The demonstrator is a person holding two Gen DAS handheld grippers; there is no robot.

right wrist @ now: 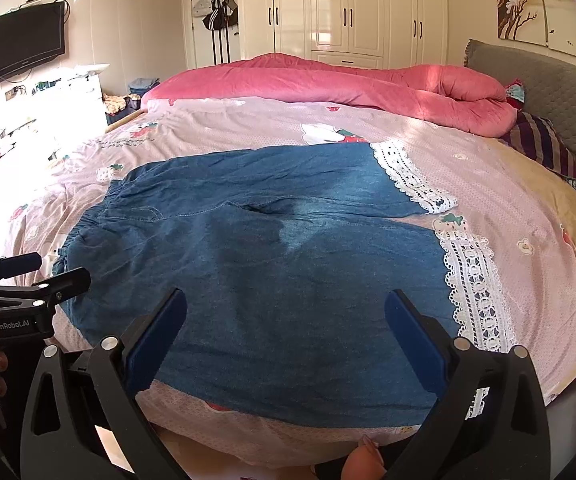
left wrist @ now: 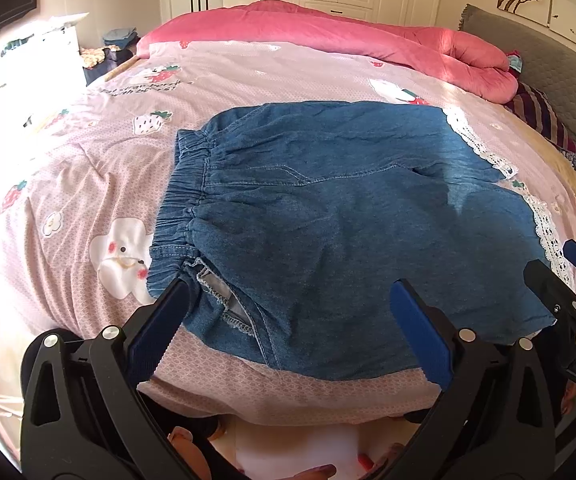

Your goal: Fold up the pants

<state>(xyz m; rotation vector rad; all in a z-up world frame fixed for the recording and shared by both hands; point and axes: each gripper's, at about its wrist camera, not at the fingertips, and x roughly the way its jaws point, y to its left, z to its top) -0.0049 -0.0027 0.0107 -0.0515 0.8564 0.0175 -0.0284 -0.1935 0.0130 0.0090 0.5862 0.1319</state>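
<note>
**Denim pants spread on a bed, both grippers empty**

The pants [left wrist: 328, 208] lie flat on the pink bedsheet [left wrist: 100, 168], waistband left, lace hems right. The left gripper [left wrist: 288, 320] and right gripper [right wrist: 286, 328] hover over the near edge, jaws spread wide.

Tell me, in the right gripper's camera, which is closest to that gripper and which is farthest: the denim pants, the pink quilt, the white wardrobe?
1. Denim pants: closest, spread on the bed right in front of the right gripper, whose fingers are open.
2. Pink quilt: bunched along the bed's far side.
3. White wardrobe: farthest, against the back wall.
</note>
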